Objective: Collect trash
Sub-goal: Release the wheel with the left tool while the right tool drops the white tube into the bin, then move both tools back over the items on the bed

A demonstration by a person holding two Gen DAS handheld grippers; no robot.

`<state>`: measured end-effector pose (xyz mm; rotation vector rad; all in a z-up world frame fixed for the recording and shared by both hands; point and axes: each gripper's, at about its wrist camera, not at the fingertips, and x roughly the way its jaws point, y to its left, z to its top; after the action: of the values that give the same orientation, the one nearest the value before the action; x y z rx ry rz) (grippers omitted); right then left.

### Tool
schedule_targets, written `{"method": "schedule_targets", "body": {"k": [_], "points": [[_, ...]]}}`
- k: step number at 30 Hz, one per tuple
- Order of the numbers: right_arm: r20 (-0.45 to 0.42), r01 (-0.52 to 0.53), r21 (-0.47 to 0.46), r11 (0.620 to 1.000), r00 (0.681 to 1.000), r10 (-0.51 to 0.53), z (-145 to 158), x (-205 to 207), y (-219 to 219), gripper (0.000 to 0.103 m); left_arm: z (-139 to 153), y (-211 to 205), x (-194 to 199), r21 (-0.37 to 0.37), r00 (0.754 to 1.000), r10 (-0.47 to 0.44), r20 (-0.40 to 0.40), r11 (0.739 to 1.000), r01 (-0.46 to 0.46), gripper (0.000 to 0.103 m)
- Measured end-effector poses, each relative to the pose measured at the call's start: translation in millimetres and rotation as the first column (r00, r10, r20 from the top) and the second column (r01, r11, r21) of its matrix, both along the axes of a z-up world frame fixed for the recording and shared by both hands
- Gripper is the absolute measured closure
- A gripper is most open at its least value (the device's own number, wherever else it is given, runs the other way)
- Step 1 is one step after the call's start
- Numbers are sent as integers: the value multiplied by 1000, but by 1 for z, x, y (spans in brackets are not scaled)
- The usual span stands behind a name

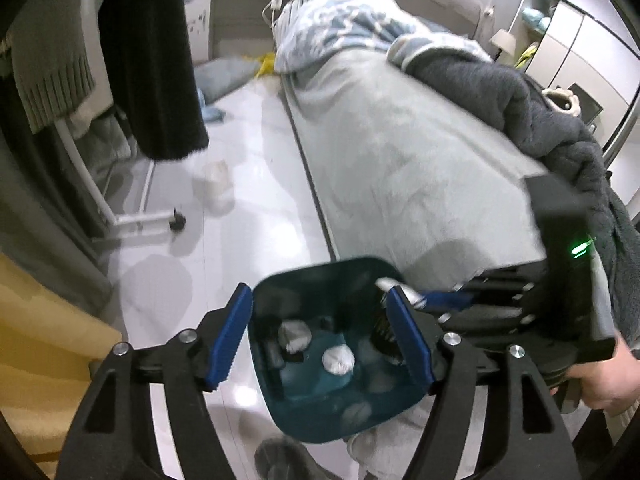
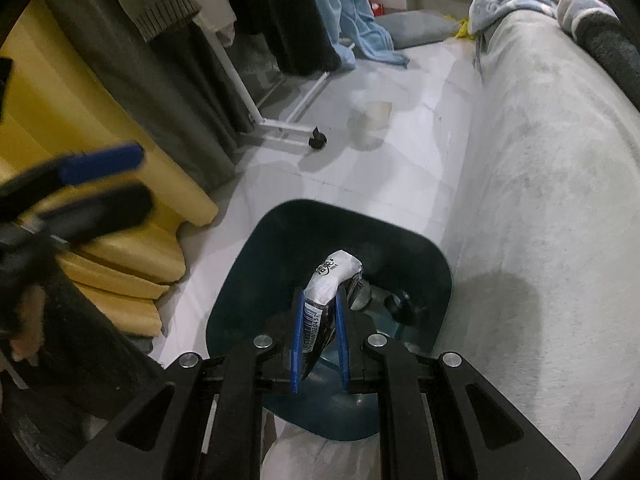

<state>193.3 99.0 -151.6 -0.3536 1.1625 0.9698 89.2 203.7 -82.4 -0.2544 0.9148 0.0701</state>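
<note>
A dark teal trash bin (image 1: 320,270) stands on the floor beside the bed, with crumpled paper balls (image 1: 338,360) and dark scraps inside. My left gripper (image 1: 320,338) hovers over its mouth, open, with nothing between the blue fingers (image 1: 228,340). My right gripper (image 2: 319,300) is shut on a white and black snack wrapper (image 2: 332,276) with a barcode, held over the bin (image 2: 276,224). The wrapper's top sticks out past the fingertips. In the left wrist view the right gripper (image 1: 436,300) reaches in from the right. The left gripper (image 2: 104,180) shows blurred at the left of the right wrist view.
A bed (image 2: 540,200) with a grey sheet runs along the bin's right side. A clothes rack on a caster (image 2: 318,140) stands to the left, beside yellow cushions (image 2: 132,264). A pale cup (image 2: 372,118) sits on the floor beyond the bin. White cloth (image 2: 320,456) lies beneath the bin.
</note>
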Motion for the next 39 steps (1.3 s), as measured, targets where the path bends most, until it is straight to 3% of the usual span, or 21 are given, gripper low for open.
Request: {"method": "schedule_targets", "body": {"k": [14,16,18,23,29,39], "points": [[-14,-28,-137,990,1000,26,-32,-9,8,86,36,-10,-6,54,988,-29,151,998,21,31],[-2,-27,-156,987,1000,27,-31,-8,8,79,39,-8,-7,47,986,-23,166,999,15,31],[2,-24,-161,987,1000,24,-28,-8,7,55,44,-8,-9,50,982,-16,187,999,7,31],[19,-4,-139,990,1000,6,-13,-12,4,46,60,-12,-10,67,970,-24,241,998,8,31],[56,18,-43,999,998,-15,21,-19,-9,33,81,-31,-14,99,948,-61,313,995,32,31],[167,67,65,996,983,-77,60,-18,-56,24,97,-53,-9,71,928,-87,362,995,65,28]]}}
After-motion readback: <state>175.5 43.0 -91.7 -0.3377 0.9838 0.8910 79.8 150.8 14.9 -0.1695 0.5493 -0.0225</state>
